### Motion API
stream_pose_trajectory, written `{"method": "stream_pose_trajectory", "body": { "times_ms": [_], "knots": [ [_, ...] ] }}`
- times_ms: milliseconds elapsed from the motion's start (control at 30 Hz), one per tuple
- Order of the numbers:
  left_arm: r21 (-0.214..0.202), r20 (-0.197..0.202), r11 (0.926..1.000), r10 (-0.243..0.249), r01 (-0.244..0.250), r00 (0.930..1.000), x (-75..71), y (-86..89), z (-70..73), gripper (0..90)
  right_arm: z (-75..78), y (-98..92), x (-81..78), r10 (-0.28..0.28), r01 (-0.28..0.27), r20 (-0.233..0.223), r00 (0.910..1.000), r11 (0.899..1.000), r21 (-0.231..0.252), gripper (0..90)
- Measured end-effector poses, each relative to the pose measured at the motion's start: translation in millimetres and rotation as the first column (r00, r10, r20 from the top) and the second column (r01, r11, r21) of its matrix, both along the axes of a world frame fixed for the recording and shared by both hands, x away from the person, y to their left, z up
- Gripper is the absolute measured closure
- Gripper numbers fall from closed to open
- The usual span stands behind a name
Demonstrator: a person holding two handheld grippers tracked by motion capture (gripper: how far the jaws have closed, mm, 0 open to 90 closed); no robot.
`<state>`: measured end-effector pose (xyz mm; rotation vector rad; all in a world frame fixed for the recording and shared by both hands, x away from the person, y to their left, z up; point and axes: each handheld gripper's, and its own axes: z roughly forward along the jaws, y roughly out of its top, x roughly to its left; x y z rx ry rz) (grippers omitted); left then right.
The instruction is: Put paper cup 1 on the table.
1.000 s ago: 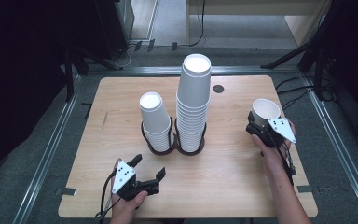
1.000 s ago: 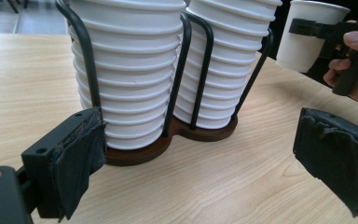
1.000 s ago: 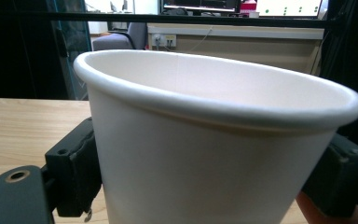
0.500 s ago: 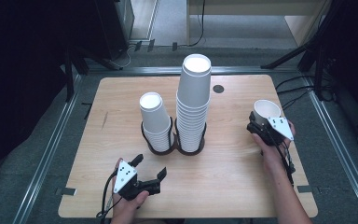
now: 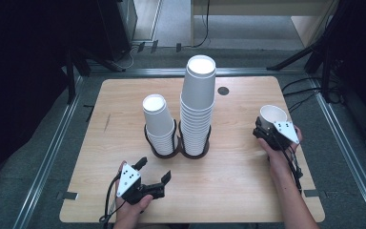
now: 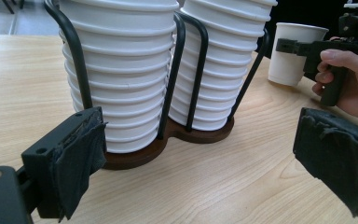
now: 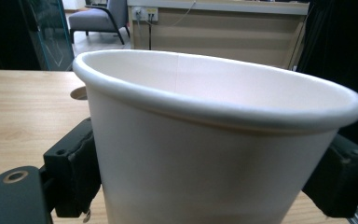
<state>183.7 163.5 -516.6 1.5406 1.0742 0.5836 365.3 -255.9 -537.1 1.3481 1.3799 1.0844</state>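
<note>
Starting at my left: the left gripper [image 5: 153,172] sits low near the table's [image 5: 124,105] front edge, jaws spread wide with nothing between them, pointing at the cup holder [image 5: 178,151]. There's bare wood all around it, a broad strip running to the left edge. In the left gripper view the short stack of cups [image 6: 121,74] and the tall stack of cups [image 6: 223,60] stand side by side in the black wire loops on the dark base, close ahead of the jaws. Moving to the middle in the high view, the short stack [image 5: 158,121] and tall stack [image 5: 198,102] hold the centre, with open board behind them up to the far edge. On to my right: the right gripper [image 5: 266,131] is at the single paper cup [image 5: 272,114], which stands upright close to the table's right edge. The jaws have just been opening, and in the right gripper view the cup [image 7: 214,154] sits between them, pads flanking its wall; whether they press it I cannot tell.
</note>
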Motion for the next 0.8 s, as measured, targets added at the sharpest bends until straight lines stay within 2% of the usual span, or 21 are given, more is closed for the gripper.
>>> {"method": "stream_pose_trajectory", "body": {
  "times_ms": [500, 800],
  "knots": [
    [0.003, -0.002, 1.0000, -0.002, 0.002, 1.0000, 0.2, 0.0, -0.4, 2.5, 1.4, 2.6, -2.5, 0.014, -0.013, -0.038, 0.9992, 1.000, 0.016, 12.0],
    [-0.002, 0.000, 1.0000, 0.006, -0.006, 1.0000, 0.1, 1.6, 1.0, 2.6, 0.3, 9.0, -7.4, 0.034, -0.034, -0.050, 0.9982, 0.999, -0.003, 11.8]
  ]
}}
